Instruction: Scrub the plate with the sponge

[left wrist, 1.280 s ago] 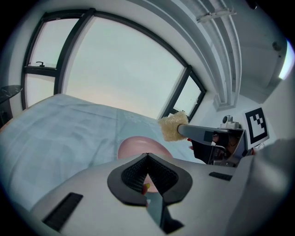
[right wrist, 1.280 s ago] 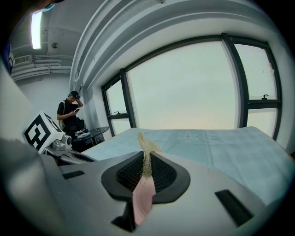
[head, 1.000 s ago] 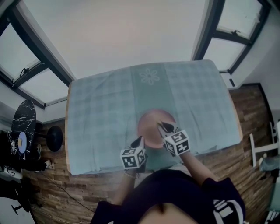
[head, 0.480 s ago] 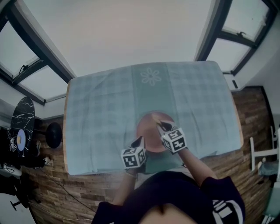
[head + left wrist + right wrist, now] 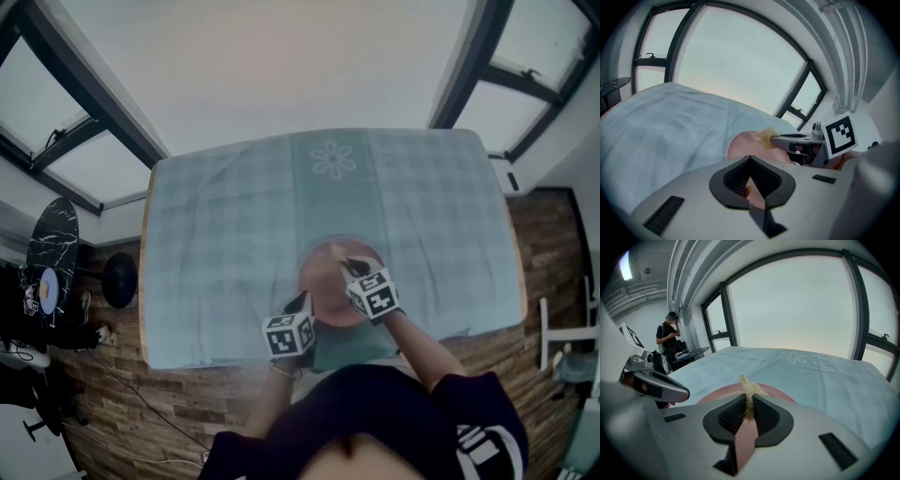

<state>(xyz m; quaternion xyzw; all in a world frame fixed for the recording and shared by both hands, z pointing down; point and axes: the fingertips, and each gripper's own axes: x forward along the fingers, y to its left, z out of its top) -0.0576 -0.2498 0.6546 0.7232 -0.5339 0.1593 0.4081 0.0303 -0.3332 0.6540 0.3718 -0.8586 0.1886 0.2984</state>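
A pink plate [image 5: 328, 286] lies on the pale blue checked tablecloth [image 5: 216, 234], near the table's front edge. My left gripper [image 5: 301, 304] sits at the plate's near-left rim; in the left gripper view its jaws stand shut on the pink plate [image 5: 743, 143] edge. My right gripper [image 5: 344, 266] reaches over the plate from the right, shut on a small yellowish sponge [image 5: 749, 389] that it presses flat. That sponge [image 5: 766, 137] shows resting on the plate surface in the left gripper view. The plate [image 5: 723, 393] curves just beyond the right gripper's jaws.
The table's front edge [image 5: 234, 361] runs just before my body. A flower print [image 5: 334, 159] marks the cloth at the far side. A black round side table [image 5: 45, 272] and a stool [image 5: 120, 279] stand on the floor at left. A person [image 5: 669, 336] stands by the windows.
My right gripper with the sponge has shifted slightly farther and leftward across the plate. The left gripper has stayed at the plate's near rim.
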